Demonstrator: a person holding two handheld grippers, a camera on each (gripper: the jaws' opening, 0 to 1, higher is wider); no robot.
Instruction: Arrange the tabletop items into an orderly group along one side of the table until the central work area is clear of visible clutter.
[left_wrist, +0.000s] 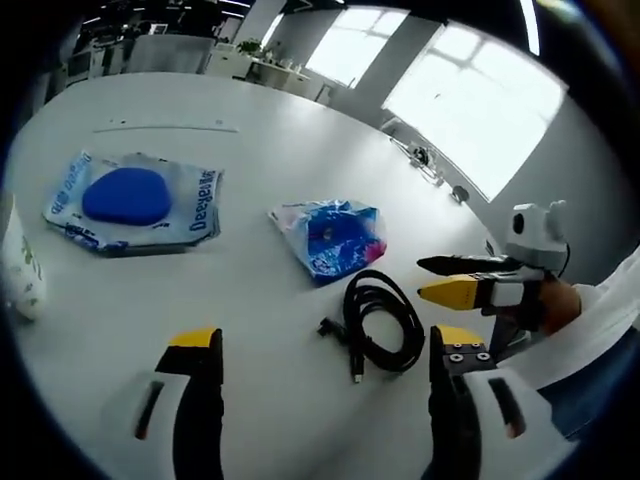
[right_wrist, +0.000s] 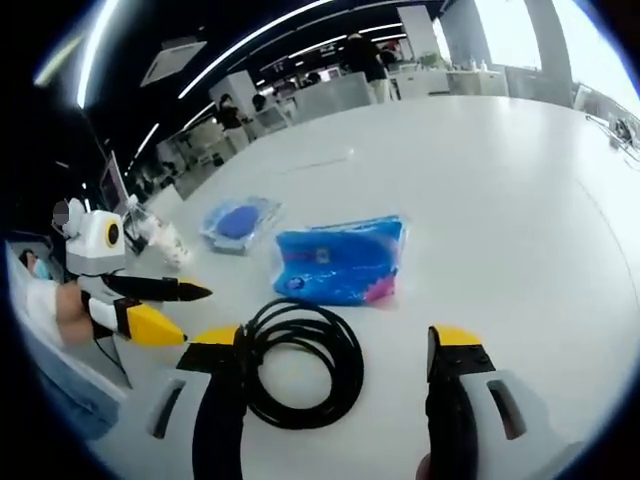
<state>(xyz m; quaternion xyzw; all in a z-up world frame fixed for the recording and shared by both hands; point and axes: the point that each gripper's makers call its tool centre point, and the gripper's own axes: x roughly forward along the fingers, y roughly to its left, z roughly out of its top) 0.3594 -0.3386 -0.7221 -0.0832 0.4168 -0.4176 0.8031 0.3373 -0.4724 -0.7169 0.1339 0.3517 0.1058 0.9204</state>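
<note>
Just beside the coiled black cable (right_wrist: 300, 372), the right gripper (right_wrist: 335, 345) stands with jaws spread; the left gripper (left_wrist: 325, 345) hangs spread too; beyond the cable lies the blue pouch (right_wrist: 338, 260); likely next: pinching the coil.

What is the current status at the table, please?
Left hand-held gripper open, holding nothing. Right hand-held gripper open, just short of the black cable. Blue bag and wipes pack lie apart on the white table. Nothing in the way.
</note>
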